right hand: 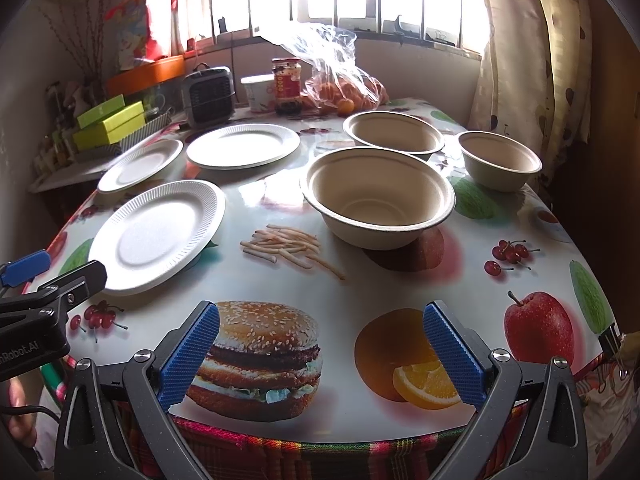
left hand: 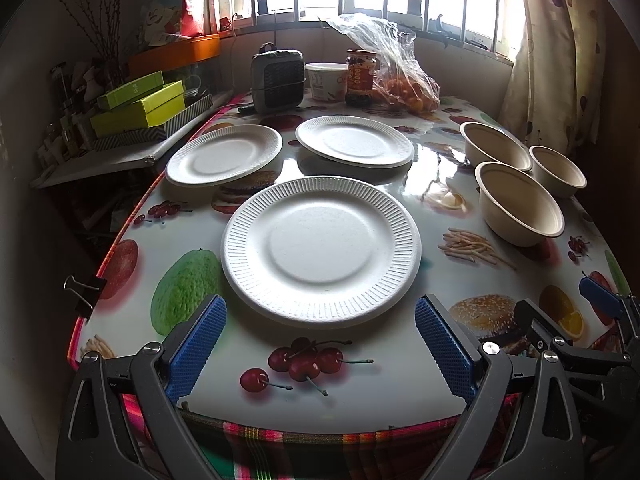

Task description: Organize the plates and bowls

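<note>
So nothing is stacked yet: both our tools, left tool (left hand: 320,348) and right tool (right hand: 320,356), gape wide, empty, at the desk (left hand: 400,392) edge. Three plates (left hand: 321,248) lie left, three bowls (right hand: 378,196) right; next we close on the nearest plate's rim.

I see a table (left hand: 400,396) under a glossy food-print cover. Three white foam plates lie on it: near plate (left hand: 321,250), left plate (left hand: 224,155), far plate (left hand: 355,140). Three beige bowls stand to the right: nearest bowl (right hand: 378,196), far bowl (right hand: 394,133), right bowl (right hand: 500,159). At the far edge: small heater (left hand: 278,80), white tub (left hand: 326,81), sauce jar (left hand: 361,76), bag of oranges (left hand: 404,84).
</note>
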Motion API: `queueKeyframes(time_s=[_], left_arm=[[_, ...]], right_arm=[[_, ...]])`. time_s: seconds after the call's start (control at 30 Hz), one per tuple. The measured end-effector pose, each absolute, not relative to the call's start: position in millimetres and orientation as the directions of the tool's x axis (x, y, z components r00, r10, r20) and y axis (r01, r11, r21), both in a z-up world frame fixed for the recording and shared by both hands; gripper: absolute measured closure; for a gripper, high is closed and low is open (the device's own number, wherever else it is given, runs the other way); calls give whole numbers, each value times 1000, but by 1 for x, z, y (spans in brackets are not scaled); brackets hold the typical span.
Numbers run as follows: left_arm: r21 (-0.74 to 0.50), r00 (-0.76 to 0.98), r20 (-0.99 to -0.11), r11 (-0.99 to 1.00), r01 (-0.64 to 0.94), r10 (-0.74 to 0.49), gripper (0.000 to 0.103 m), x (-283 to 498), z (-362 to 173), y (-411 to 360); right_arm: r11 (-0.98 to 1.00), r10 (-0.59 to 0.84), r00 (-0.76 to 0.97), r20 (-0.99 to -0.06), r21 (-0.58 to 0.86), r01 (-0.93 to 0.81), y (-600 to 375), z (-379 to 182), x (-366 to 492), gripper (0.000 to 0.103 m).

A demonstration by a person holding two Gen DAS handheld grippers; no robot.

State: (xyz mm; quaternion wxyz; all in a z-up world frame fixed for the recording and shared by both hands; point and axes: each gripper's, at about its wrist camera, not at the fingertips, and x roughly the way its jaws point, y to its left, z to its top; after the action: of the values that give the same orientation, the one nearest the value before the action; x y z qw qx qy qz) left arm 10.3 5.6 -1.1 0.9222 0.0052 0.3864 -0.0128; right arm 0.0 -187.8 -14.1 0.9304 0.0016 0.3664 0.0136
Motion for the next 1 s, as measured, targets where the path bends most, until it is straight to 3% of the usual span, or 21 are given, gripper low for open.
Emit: queueKeyframes(time_s=[0.5,0.73,1.0], left_arm=[[-9,741,-671,1000,26,-25,7,17,22,27],[-60,764,-645,996,-65,11,7,34,45,74],[-68,759,-648,988,-141,63,7,60,57,123]], right_arm=[[997,70,772,-632,12,-81,-183,11,8,0],[990,119,807,-579,11,-139,-167,46,33,0],[972,200,790,-580,14,-236,-137,73,81,0]])
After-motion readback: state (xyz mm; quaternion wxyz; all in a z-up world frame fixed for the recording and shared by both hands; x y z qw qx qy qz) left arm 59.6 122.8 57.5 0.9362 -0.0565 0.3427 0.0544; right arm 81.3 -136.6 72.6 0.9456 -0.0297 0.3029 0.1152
